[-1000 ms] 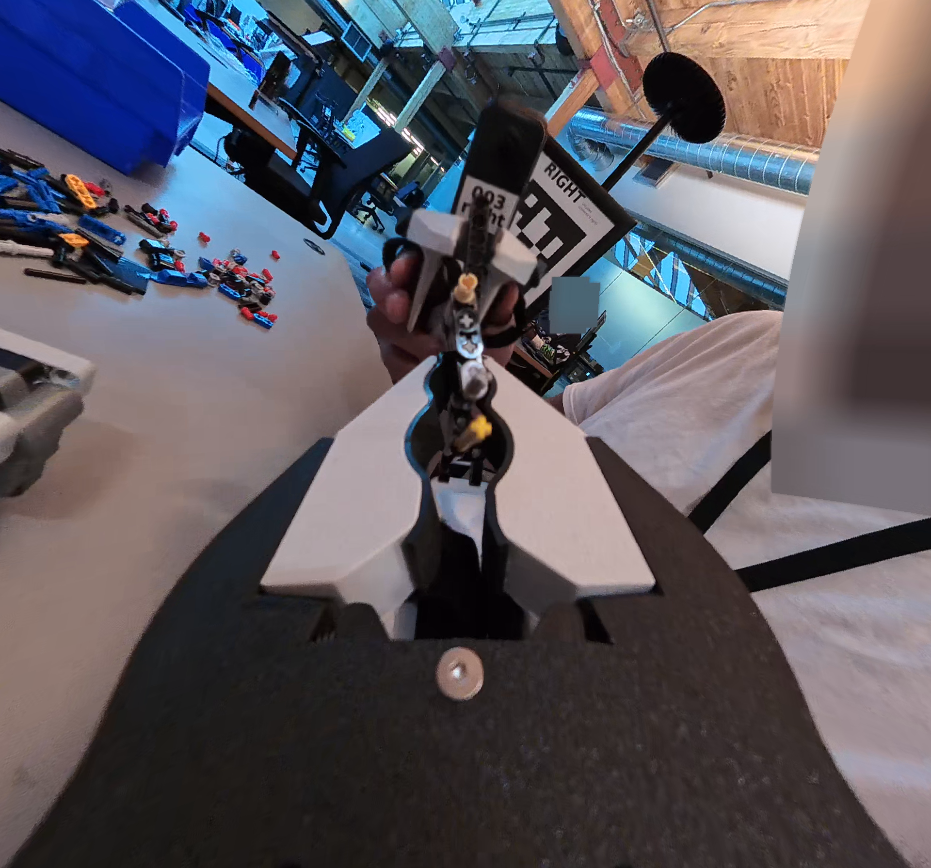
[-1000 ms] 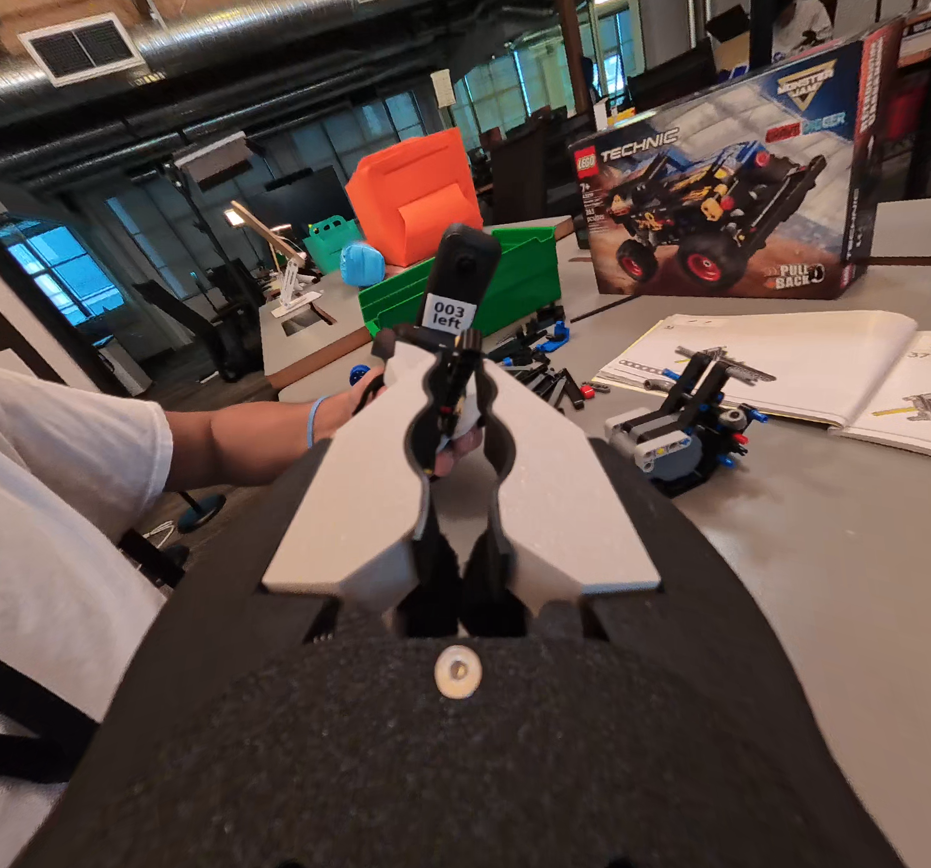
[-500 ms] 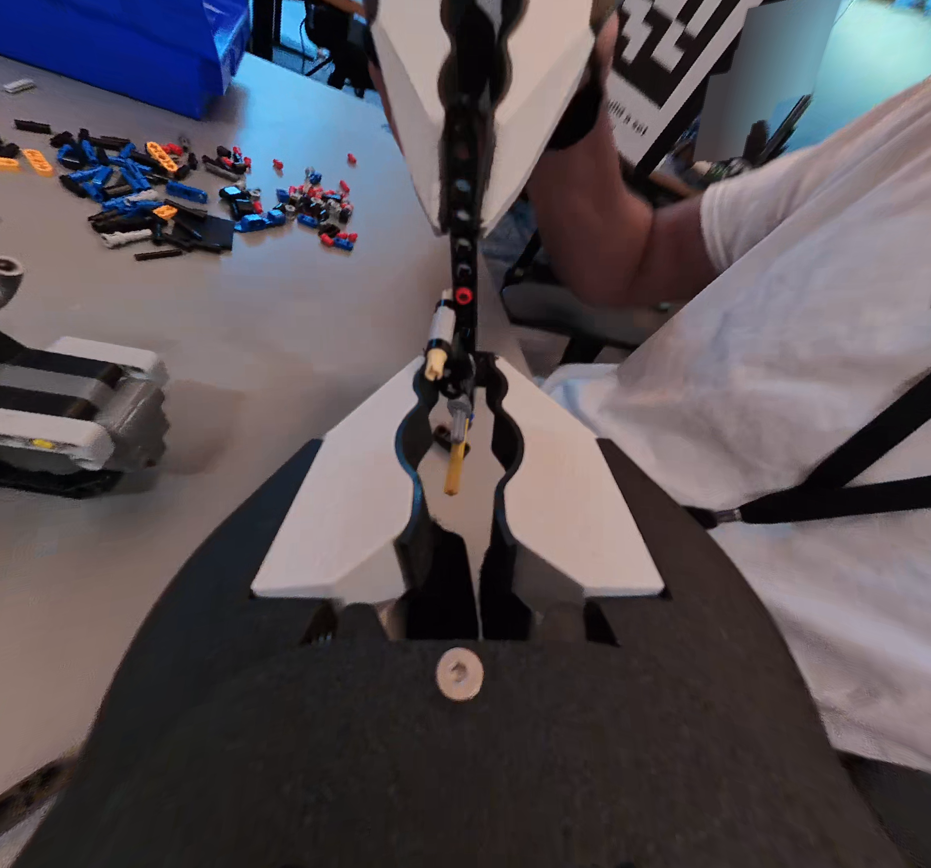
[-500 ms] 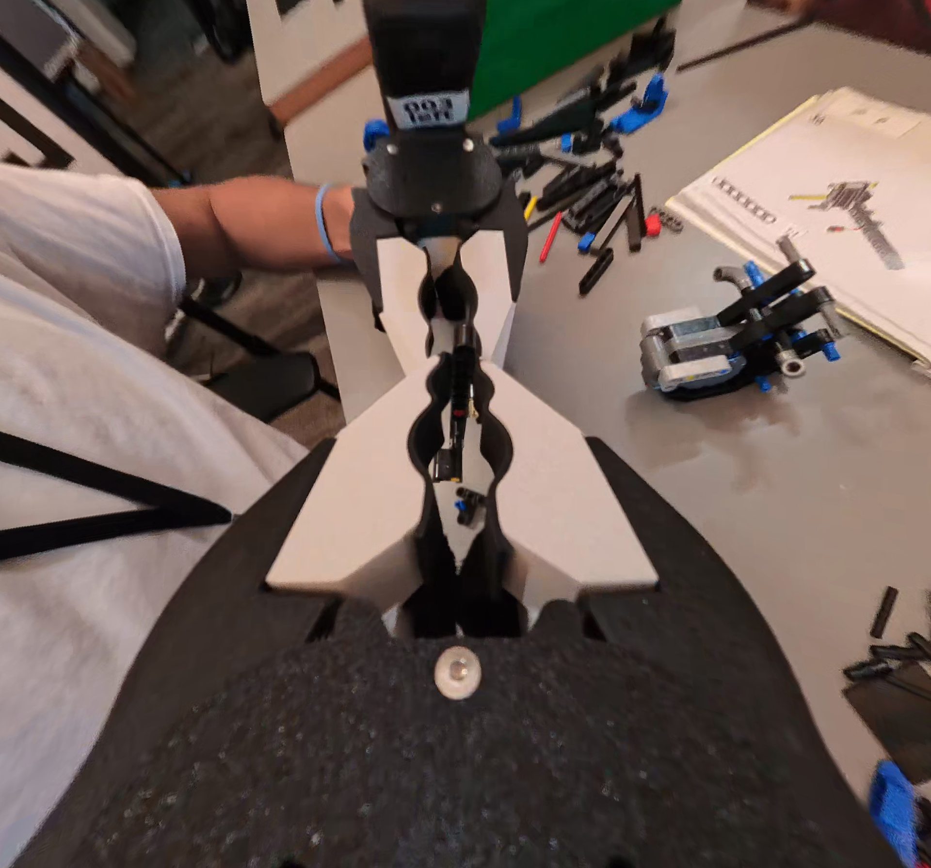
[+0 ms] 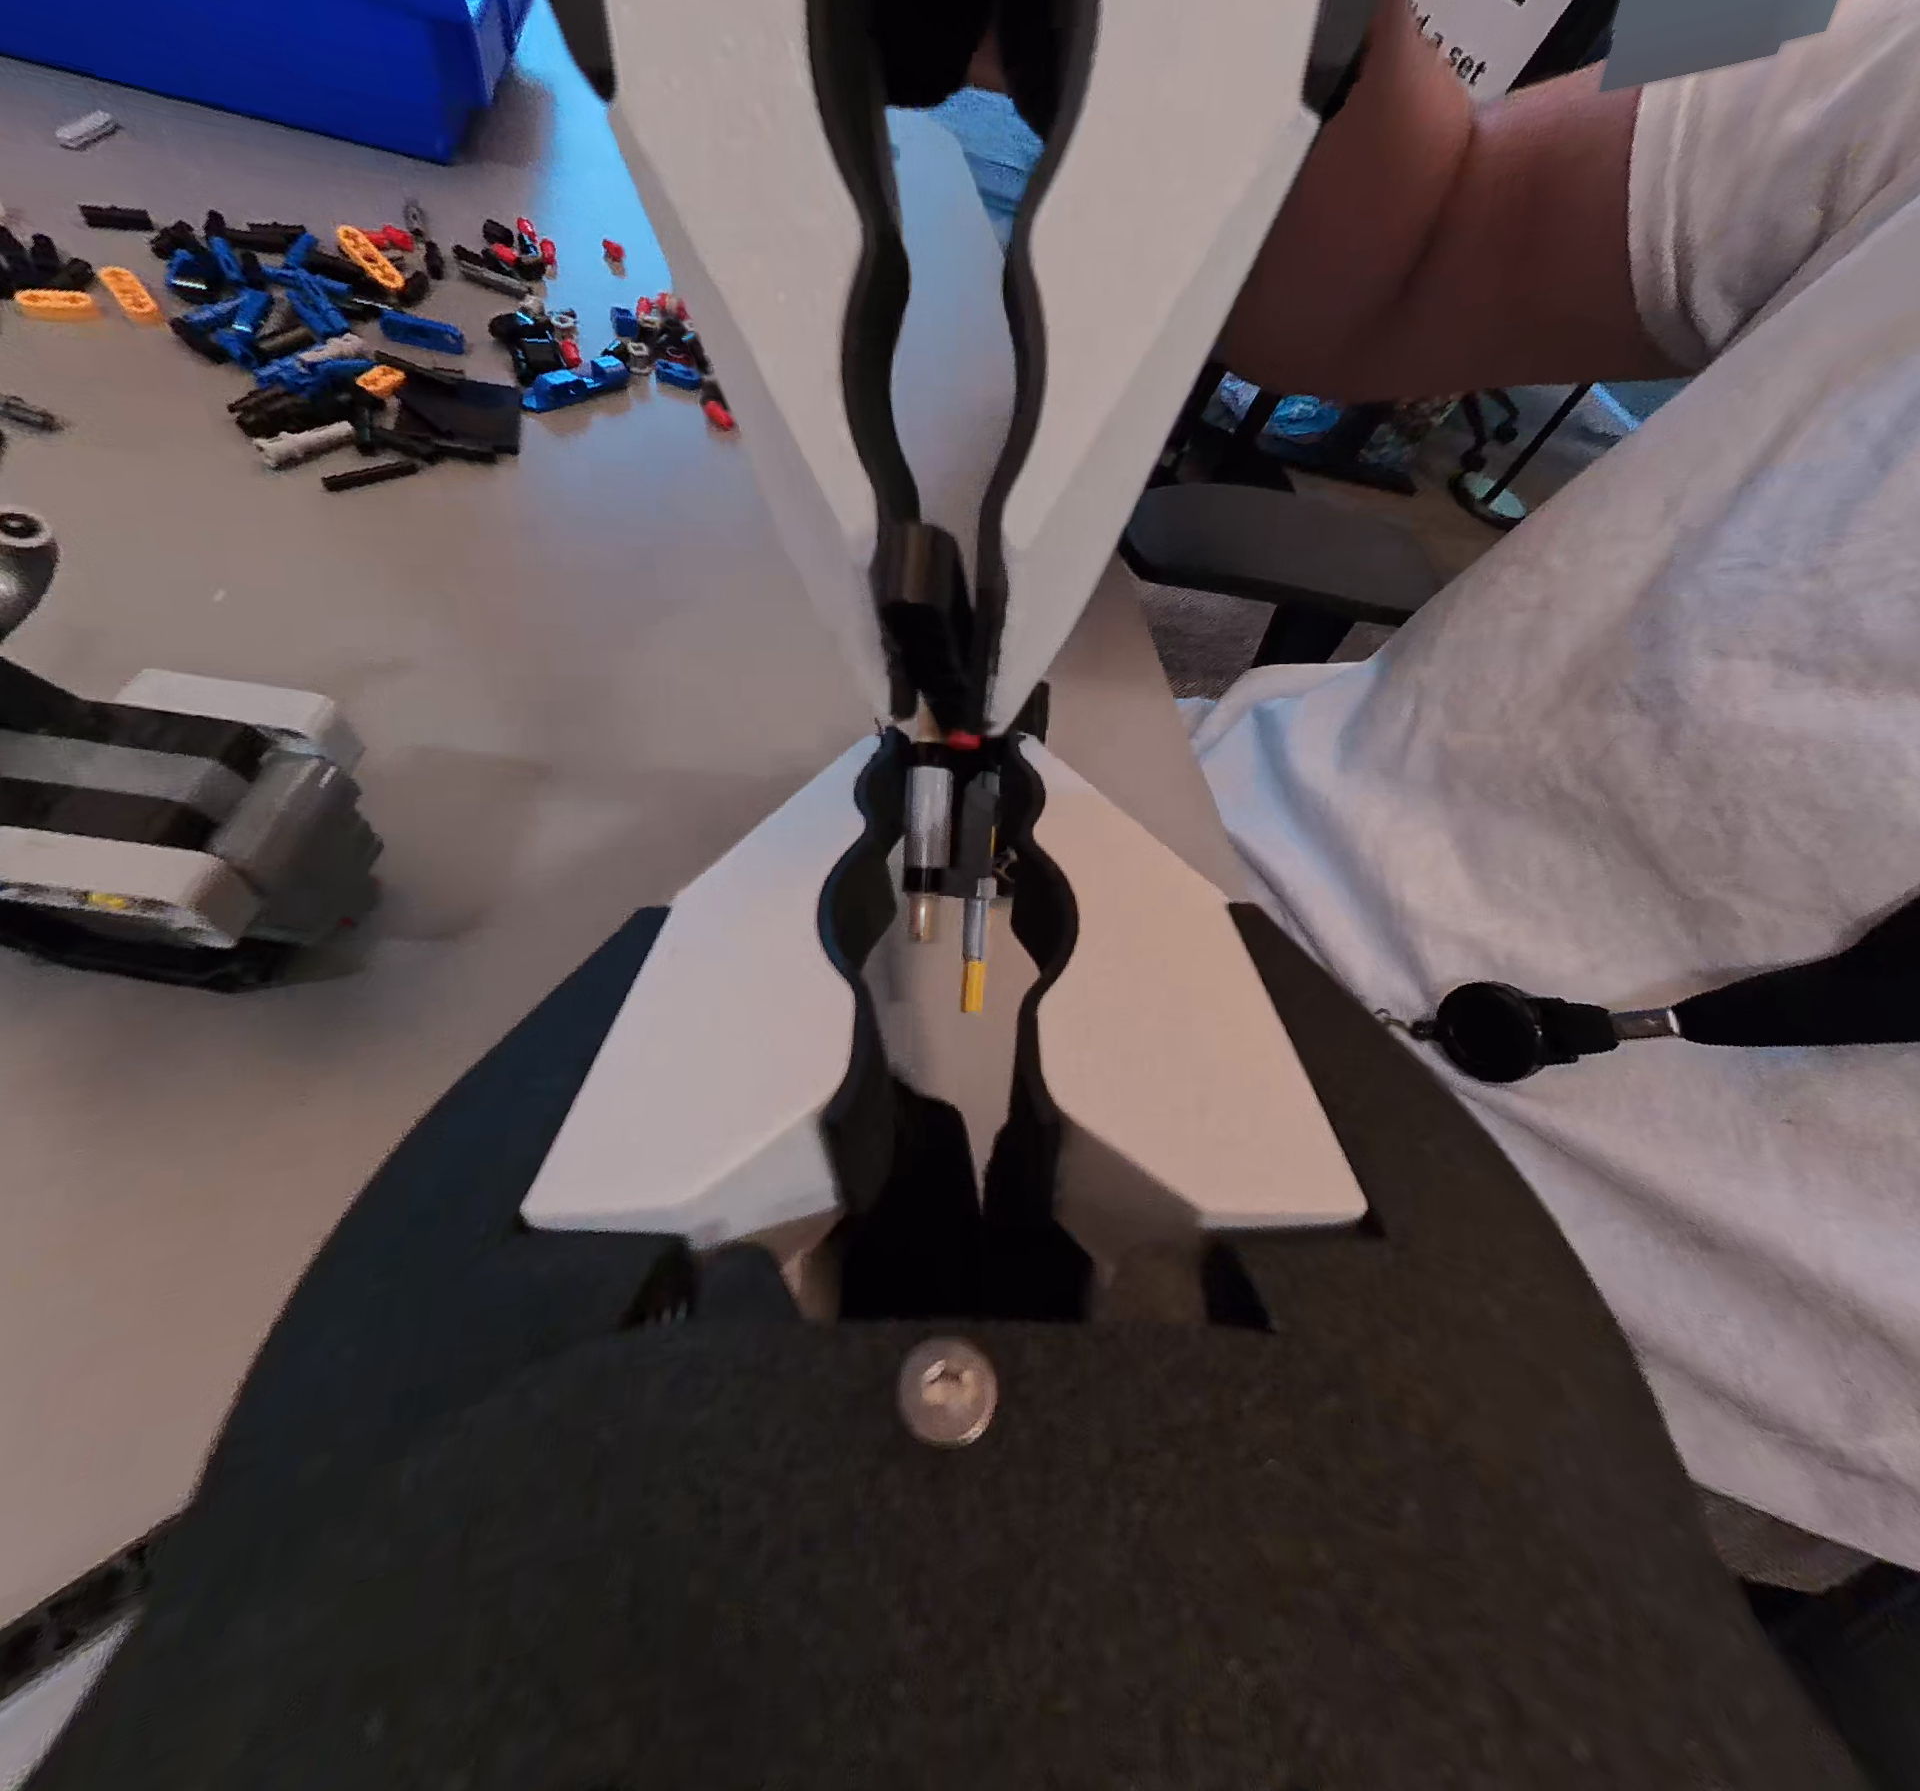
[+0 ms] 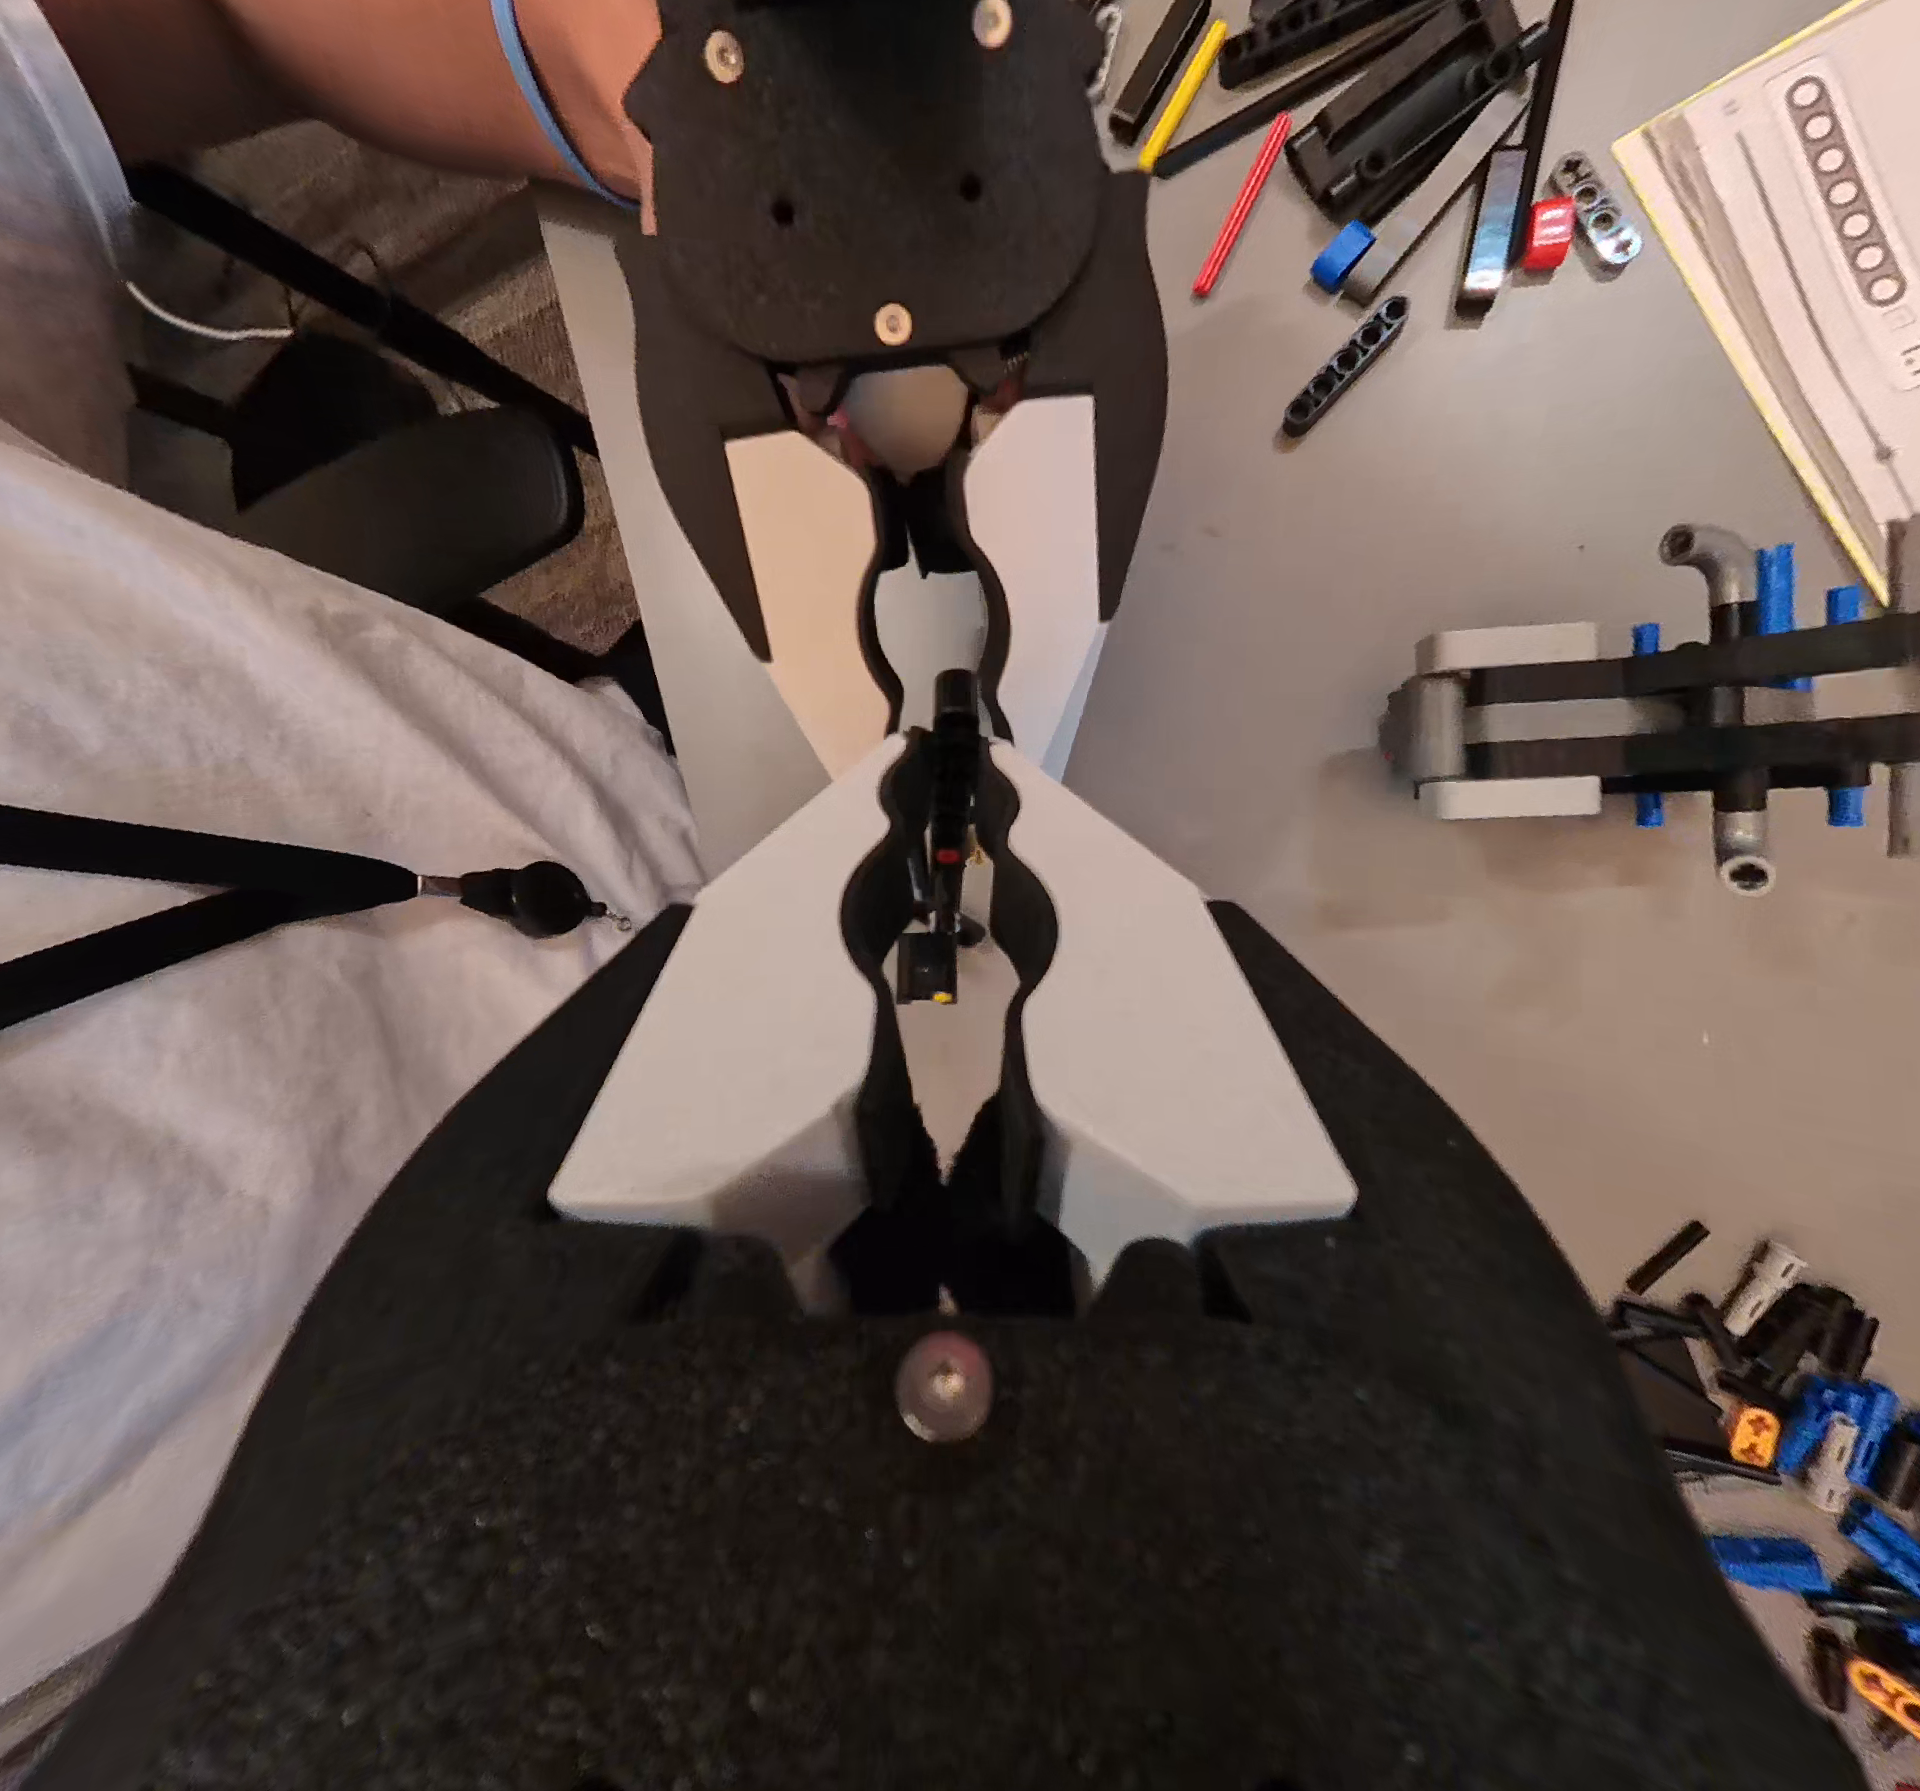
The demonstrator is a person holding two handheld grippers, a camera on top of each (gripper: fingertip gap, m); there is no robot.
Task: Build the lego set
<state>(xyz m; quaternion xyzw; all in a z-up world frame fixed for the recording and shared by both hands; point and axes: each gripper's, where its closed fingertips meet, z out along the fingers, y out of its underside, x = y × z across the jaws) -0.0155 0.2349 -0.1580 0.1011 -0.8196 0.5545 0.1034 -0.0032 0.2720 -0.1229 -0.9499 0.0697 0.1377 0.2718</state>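
Note:
A small black Technic beam assembly [image 5: 951, 837] with a grey pin, a yellow axle and a red pin hangs in the air above the table edge. My left gripper [image 5: 948, 749] is shut on its near end. My right gripper [image 5: 940, 702] comes down from the top of the left wrist view and is shut on the far end. The two pairs of fingertips nearly touch. In the right wrist view my right gripper [image 6: 948, 754] grips the same assembly [image 6: 943, 868], and the left gripper [image 6: 948, 718] meets it from above.
A part-built grey and black chassis [image 6: 1662, 733] lies on the grey table [image 6: 1299, 1014]; it also shows in the left wrist view [image 5: 177, 827]. Loose pieces [image 5: 343, 339] lie beside a blue bin [image 5: 260, 6]. More pieces [image 6: 1403, 79] and an instruction booklet [image 6: 1818, 235] lie farther off.
Both grippers have tilted down toward the table and closed in on each other. The assembly now sits deeper in both jaws, and the fingertips nearly meet.

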